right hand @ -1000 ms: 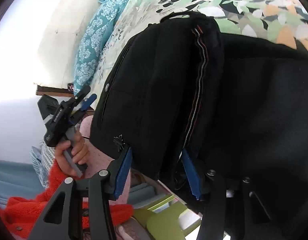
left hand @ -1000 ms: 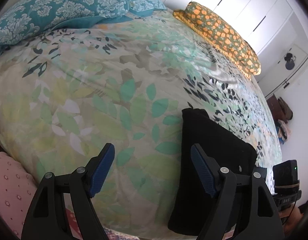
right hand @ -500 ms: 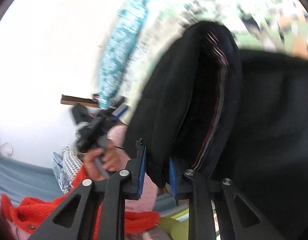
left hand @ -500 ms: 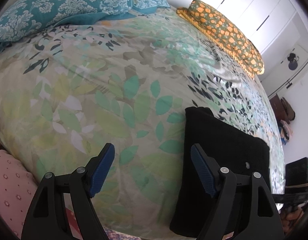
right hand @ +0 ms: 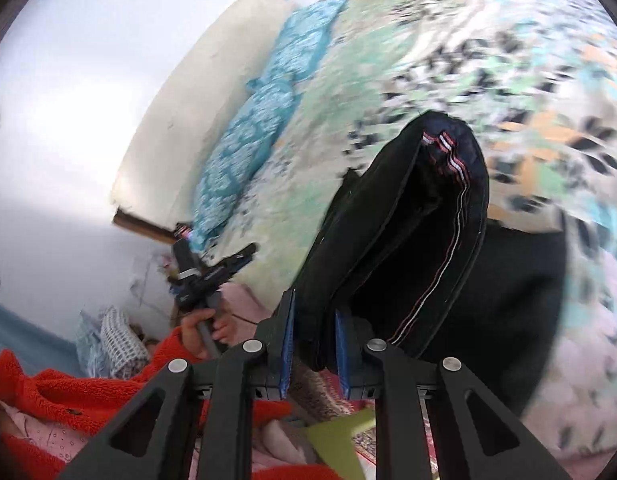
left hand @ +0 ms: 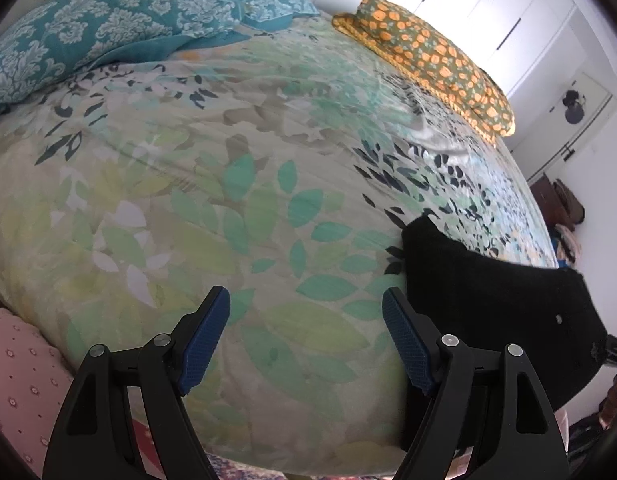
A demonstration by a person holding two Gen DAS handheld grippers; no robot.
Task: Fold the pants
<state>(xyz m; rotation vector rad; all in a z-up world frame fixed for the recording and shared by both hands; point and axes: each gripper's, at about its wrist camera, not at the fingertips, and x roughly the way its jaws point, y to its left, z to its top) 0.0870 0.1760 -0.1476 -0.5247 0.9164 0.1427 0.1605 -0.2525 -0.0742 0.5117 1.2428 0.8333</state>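
The right gripper (right hand: 311,346) has closed from wide apart onto a folded edge of the black pants (right hand: 420,248), lifting that edge off the bed (left hand: 236,208). The left gripper (left hand: 306,338) still hovers with jaws apart, and the pants now sit farther right in its view.

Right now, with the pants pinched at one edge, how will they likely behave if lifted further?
Likely floppy: the black pants already drape and bend around the right hand-held gripper, which is shut on one edge. The stacked layers gape open near the striped seam, so they may slide apart. The left hand-held gripper is open over the bedspread, giving no support, so the rest probably sags.
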